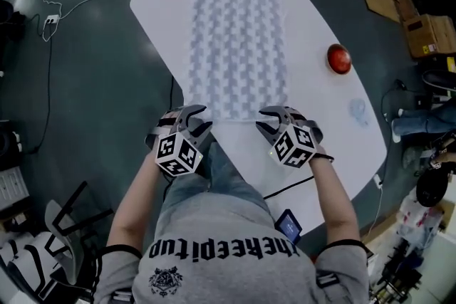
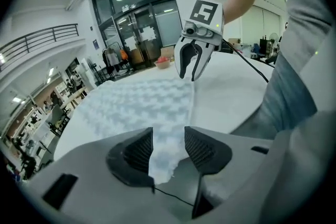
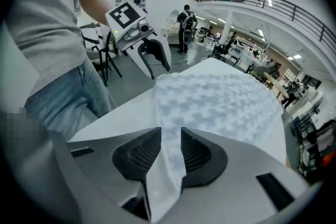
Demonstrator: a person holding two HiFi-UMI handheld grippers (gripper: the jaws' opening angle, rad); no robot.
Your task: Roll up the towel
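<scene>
Left gripper (image 2: 168, 138) and right gripper (image 3: 171, 136) both stand spread, a near towel (image 1: 235, 32) corner between each pair of jaws, unpinched; uneven bites could start the roll crooked.

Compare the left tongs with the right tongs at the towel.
Left tongs gape wider; right tongs stand narrower. Left tongs straddle the towel's near left corner, right tongs its near right corner. Both are open, with towel showing between their jaws.
</scene>
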